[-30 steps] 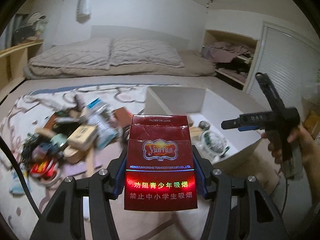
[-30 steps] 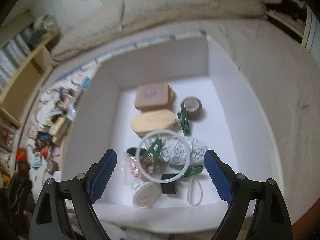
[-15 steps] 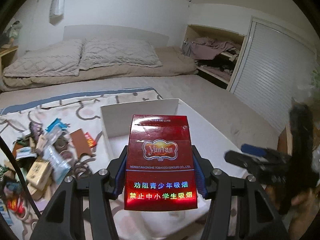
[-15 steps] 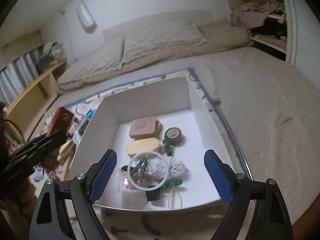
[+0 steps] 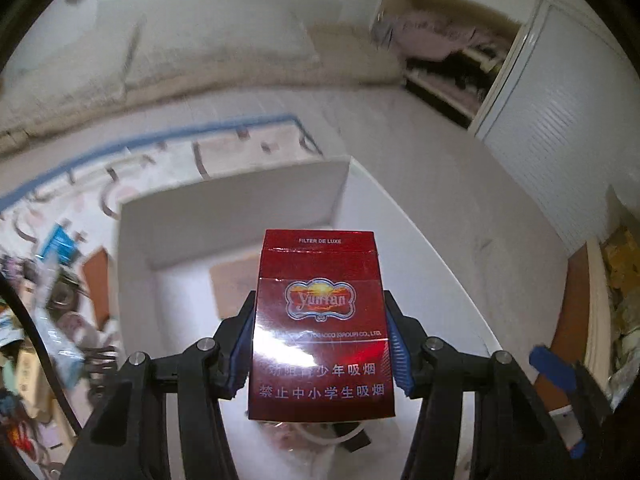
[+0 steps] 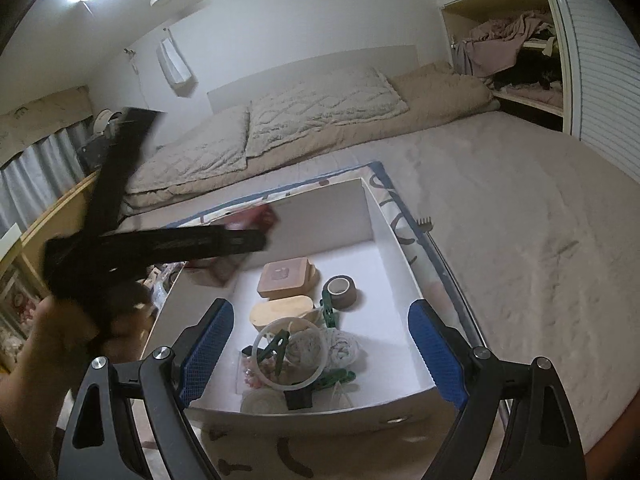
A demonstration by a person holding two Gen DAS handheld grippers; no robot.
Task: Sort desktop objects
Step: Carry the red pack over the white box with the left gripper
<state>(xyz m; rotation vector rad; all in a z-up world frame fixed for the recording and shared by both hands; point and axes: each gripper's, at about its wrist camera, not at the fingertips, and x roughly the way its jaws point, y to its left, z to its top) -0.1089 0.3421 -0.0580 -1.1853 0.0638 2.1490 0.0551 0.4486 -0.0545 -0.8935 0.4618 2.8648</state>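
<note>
My red cigarette pack [image 5: 322,320] stands tall, top pointing away, over the white box [image 5: 240,208]. My left gripper [image 5: 320,352] squeezes its sides. My right gripper [image 6: 320,356] is wide apart, holding nothing.

The left hand-held gripper [image 5: 320,352] has carried the red cigarette pack [image 5: 320,320] over the white box [image 5: 240,208].

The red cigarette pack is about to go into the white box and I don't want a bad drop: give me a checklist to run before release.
1. Left tongs clamped on the red cigarette pack: ok.
2. Pack over the white box: ok.
3. Free floor in the box, far right side: ok.
4. Right tongs open and empty: ok.
5. Right tongs clear of the drop path: cannot tell.
</note>
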